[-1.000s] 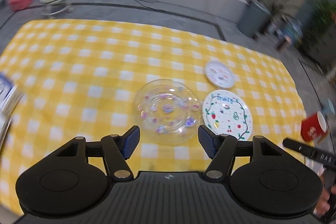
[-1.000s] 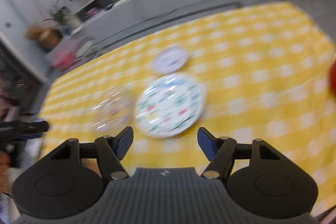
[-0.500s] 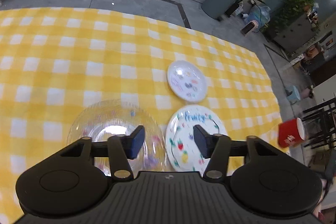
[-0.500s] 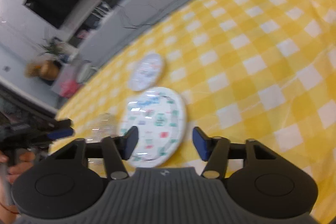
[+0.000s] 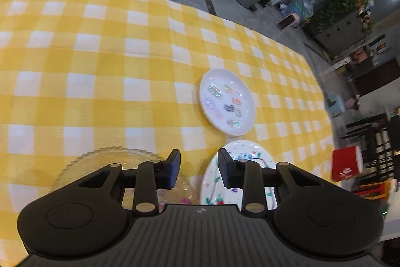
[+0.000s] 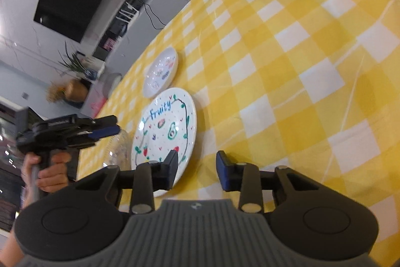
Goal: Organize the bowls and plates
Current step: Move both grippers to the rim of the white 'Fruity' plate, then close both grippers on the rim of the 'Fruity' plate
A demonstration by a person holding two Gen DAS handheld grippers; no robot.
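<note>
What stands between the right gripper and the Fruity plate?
Nothing visible. The right gripper is open just at the near rim of the Fruity plate, with only yellow checked cloth beside it.

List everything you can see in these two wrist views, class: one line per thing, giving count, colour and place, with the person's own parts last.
Tablecloth: one, yellow and white check, covering the table.
Small plate: one, white with coloured motifs, farthest of the three dishes.
Fruity plate: one, white with fruit drawings, nearer than the small plate.
Glass dish: one, clear with scalloped rim, beside the Fruity plate.
Red cup: one, past the table's edge.
Left gripper: one, black, open, above the dishes.
Right gripper: one, black, open, at the Fruity plate's edge.
</note>
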